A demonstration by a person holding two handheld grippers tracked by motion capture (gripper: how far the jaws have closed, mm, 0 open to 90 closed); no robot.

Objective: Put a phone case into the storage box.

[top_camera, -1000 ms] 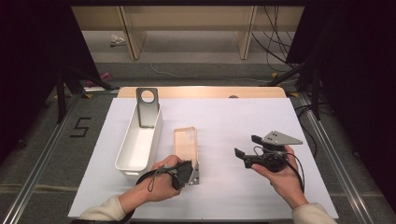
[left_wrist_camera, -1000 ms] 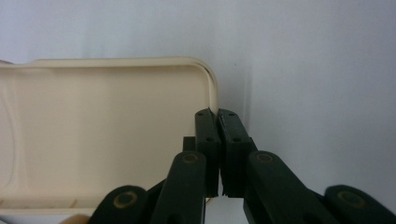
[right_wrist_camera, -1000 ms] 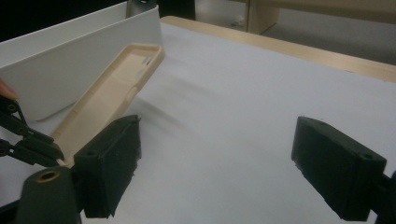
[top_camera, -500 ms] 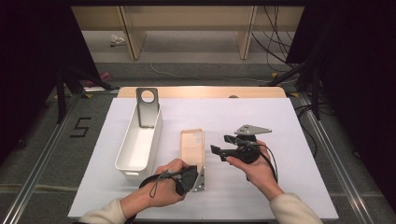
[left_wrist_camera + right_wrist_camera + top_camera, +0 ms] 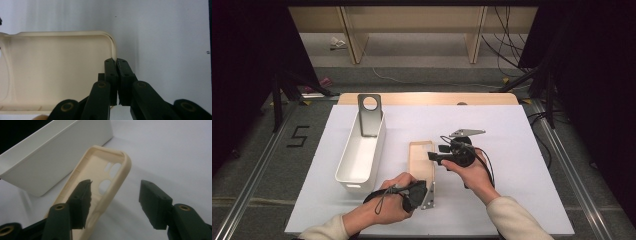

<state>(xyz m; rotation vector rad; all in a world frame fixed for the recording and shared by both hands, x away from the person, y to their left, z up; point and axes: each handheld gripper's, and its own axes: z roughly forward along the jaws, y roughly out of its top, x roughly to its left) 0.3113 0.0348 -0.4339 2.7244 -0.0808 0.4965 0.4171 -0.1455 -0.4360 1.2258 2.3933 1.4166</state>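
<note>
Right gripper [image 5: 435,156] slid left to the phone case [image 5: 421,161], its spread jaws closing around the rim without pinching yet. Left gripper [image 5: 116,62] already clamps the case's edge, so the two-handed grab's half done.

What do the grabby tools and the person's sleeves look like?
Both tools, left and right, are black with two blocky jaws and brass-coloured pins. The right one has a grey three-cornered plate on top. Black cables trail from both. The sleeves are cream.
</note>
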